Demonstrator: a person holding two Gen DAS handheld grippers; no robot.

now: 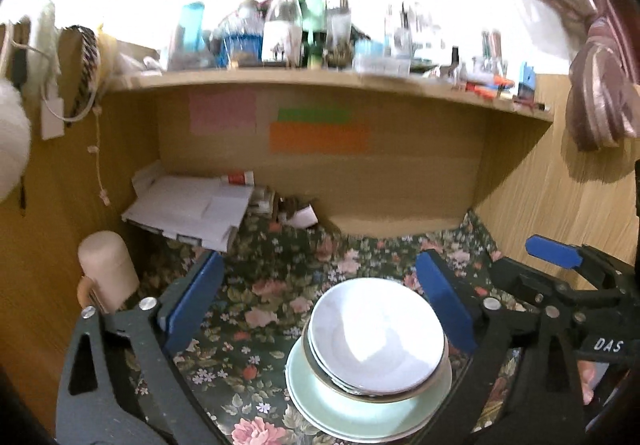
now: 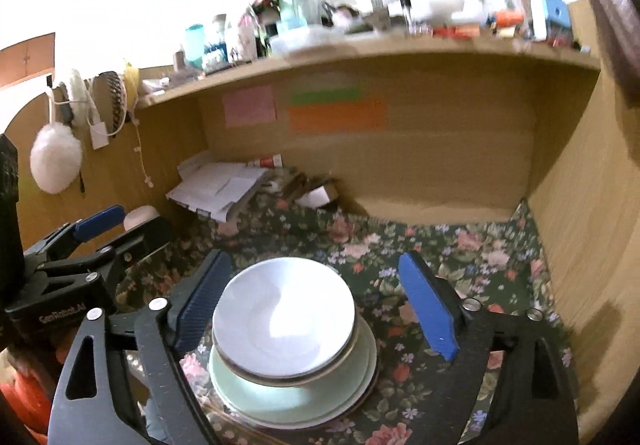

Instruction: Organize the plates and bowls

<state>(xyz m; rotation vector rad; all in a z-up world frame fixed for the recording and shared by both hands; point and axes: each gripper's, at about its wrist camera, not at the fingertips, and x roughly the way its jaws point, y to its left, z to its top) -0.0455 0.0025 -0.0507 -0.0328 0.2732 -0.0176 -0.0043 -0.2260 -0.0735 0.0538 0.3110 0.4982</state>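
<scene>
White bowls point(image 1: 378, 337) stacked on pale green plates point(image 1: 360, 415) — whole stack sits on the floral-cloth table point(image 1: 260, 309), in front of the wooden shelf point(image 1: 320, 83). Left tool point(image 1: 320, 309) spread wide, nothing between its blue pads; stack lies low between them, untouched. Right tool point(image 2: 320, 309) spread too — pads clear of the bowls either side

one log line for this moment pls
stack: white bowls on green plates, floral cloth | left gripper: jaws open, empty | right gripper: jaws open, empty
</scene>
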